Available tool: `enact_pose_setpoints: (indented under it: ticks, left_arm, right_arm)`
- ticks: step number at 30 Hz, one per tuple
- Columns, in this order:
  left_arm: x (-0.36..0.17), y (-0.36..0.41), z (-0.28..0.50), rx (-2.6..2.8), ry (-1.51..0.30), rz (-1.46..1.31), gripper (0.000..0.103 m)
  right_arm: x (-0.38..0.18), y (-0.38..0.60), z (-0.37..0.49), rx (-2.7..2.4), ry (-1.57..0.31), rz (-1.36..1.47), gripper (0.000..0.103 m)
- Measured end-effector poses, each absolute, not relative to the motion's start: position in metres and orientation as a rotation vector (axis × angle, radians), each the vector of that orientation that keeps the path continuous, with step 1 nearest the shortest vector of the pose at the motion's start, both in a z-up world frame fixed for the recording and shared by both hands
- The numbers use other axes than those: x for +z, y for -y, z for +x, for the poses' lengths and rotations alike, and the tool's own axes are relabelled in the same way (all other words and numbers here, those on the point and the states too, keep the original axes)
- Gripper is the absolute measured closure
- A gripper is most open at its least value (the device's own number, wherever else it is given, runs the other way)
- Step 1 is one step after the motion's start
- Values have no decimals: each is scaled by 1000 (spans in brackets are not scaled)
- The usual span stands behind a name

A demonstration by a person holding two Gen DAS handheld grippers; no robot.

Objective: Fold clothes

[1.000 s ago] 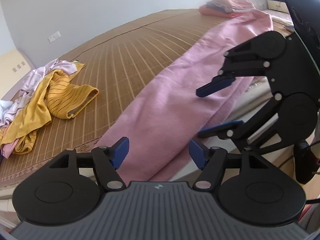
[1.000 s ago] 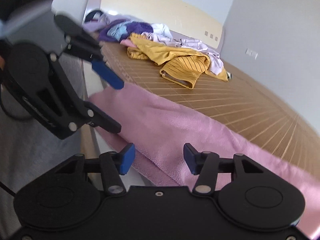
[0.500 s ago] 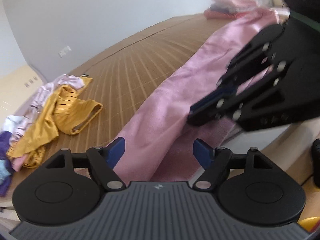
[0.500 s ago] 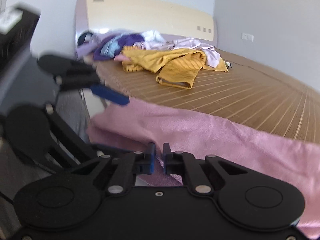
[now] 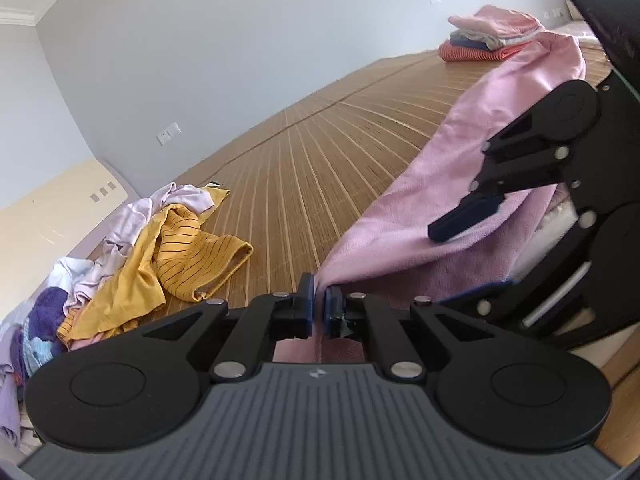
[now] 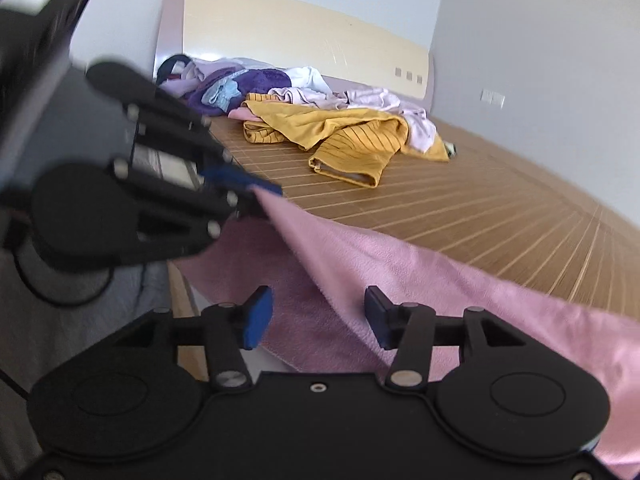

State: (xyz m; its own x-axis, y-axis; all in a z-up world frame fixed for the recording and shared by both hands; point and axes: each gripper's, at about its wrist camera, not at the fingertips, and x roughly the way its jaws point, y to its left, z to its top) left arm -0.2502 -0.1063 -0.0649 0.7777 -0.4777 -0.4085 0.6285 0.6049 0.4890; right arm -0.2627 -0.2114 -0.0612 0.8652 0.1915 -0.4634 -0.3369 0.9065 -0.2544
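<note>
Clearly the long pink fleece garment [image 5: 436, 184] is the piece in hand: it lies stretched along the near edge of the bed with its woven bamboo mat [image 5: 320, 152], part of it drooping over that edge, and one end is lifted off the mat. That end is pinched between the blue pads of the left gripper [image 5: 317, 307], whose jaws are closed tight on the fabric, so the cloth rises in a taut ridge from the bed toward it. The right gripper [image 6: 318, 316] hovers just beside the same ridge with its jaws wide apart and nothing between them; the raised edge of the fleece runs through the gap without being touched, as far as its own camera shows. Judging by this, the fold of this garment has barely begun, since only one end is held and no layer has yet been laid over another. At the far corner of the bed a small stack of folded clothes [image 5: 490, 36] in pink, grey and orange suggests earlier pieces are finished. Near the headboard [image 6: 304, 36] a loose heap, with a mustard-yellow striped top [image 5: 188, 256] and white and purple garments [image 6: 240, 84], is unfolded, so a good share of the work looks left.
</note>
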Motion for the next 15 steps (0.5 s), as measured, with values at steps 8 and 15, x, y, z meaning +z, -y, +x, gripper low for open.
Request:
enact_pose_setpoints:
  ticks: [8,15]
  left_arm:
    - [-68,101,-256,-569,-257,767,97]
    - [-80,95,-255,-535,-344,821,97]
  right_arm:
    - [-57,213,-267,204,-408,-408,100]
    - [-68,200,-271,269,-463,-462,100]
